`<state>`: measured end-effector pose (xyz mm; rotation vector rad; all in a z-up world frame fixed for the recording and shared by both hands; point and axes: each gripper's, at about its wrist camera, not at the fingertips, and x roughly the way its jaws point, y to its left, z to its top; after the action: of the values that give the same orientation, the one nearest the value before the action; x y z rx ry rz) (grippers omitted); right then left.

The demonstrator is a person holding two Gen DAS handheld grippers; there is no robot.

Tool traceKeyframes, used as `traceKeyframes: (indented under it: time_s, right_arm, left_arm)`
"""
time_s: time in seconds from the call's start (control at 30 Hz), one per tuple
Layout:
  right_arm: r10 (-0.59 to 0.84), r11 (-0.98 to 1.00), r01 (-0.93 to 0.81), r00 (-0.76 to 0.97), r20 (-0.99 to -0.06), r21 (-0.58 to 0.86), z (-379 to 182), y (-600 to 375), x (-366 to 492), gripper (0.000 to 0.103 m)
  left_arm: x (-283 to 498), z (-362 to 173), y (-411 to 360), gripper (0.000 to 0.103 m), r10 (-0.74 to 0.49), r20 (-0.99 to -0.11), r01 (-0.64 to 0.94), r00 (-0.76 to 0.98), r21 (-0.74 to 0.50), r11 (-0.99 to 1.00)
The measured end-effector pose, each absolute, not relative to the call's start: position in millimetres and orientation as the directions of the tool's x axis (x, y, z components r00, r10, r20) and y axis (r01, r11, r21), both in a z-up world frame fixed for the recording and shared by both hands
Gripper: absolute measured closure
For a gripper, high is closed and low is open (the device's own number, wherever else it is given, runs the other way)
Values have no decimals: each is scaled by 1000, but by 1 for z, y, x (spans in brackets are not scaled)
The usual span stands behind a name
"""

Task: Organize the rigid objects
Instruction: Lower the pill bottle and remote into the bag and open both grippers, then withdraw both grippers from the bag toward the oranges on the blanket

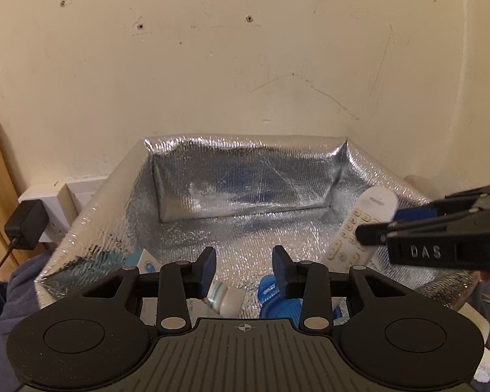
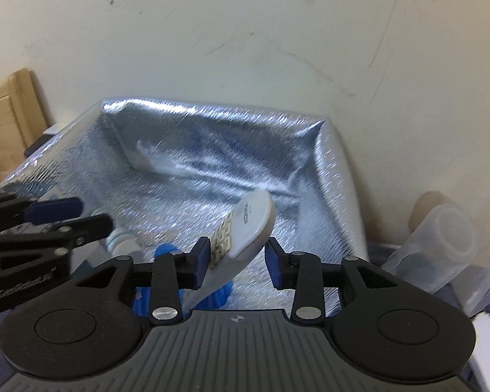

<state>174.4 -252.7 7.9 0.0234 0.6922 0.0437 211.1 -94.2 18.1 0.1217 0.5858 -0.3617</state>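
Note:
A silver foil-lined box [image 1: 114,189] [image 2: 336,163] stands open against the wall. On its floor lie a white bottle [image 1: 227,299] [image 2: 124,245] and a blue ridged item [image 1: 271,297] [image 2: 219,294]. My left gripper [image 1: 245,268] [image 2: 93,214] hovers open over the near rim with nothing between its fingers. A white remote [image 1: 374,202] [image 2: 251,219] is tilted over the box's right side, between the fingers of my right gripper [image 2: 238,258] [image 1: 385,225]. The remote leans on the left pad, and a gap separates it from the right pad.
A black power adapter [image 1: 24,223] sits in a wall socket left of the box. Wooden furniture [image 2: 9,104] stands at the far left. A clear plastic container [image 2: 441,245] lies right of the box. Blue cloth [image 1: 16,281] lies under the box.

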Motion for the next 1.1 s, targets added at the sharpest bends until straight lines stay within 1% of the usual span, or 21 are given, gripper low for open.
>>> traceKeyframes:
  time_s: [0.23,0.27,0.33,0.47,0.53,0.67,0.73,0.77,0.93,1.1]
  right_arm:
    - [8,1000,3,811,-585,18,25,-261,167,66]
    - [2,1000,6,815,-580,11,28,-260,165,66]
    - [3,1000,4,825,-566,12,34,-259,159,66]
    - [33,999,-25,853,-521,22,45,-254,133,66]
    - [51,999,-47,865,-500,22,49,-249,117,66]
    - [110,994,-109,883,-457,28,56,-239,78,66]
    - [153,988,-148,883,-443,46,57,-236,57,66]
    - [175,984,-167,881,-439,59,56,-235,48,66]
    - [263,964,-245,839,-477,101,34,-226,17,66]
    - [270,961,-261,792,-547,96,-12,-212,5,66]
  left_arm:
    - [199,31,-91,65,-309,-529,370,790,10,929]
    - [196,34,-91,64,-311,-524,371,793,9,929]
    - [191,39,-88,57,-311,-510,367,802,10,930]
    - [172,49,-83,53,-316,-486,369,815,14,929]
    - [160,52,-81,45,-314,-474,367,823,20,930]
    - [133,56,-74,34,-303,-446,362,842,51,931]
    - [121,55,-69,23,-295,-438,355,849,61,933]
    - [115,54,-66,21,-290,-434,350,853,64,934]
    - [99,33,-57,17,-266,-466,334,844,70,940]
    - [95,0,-51,16,-247,-531,328,810,62,943]
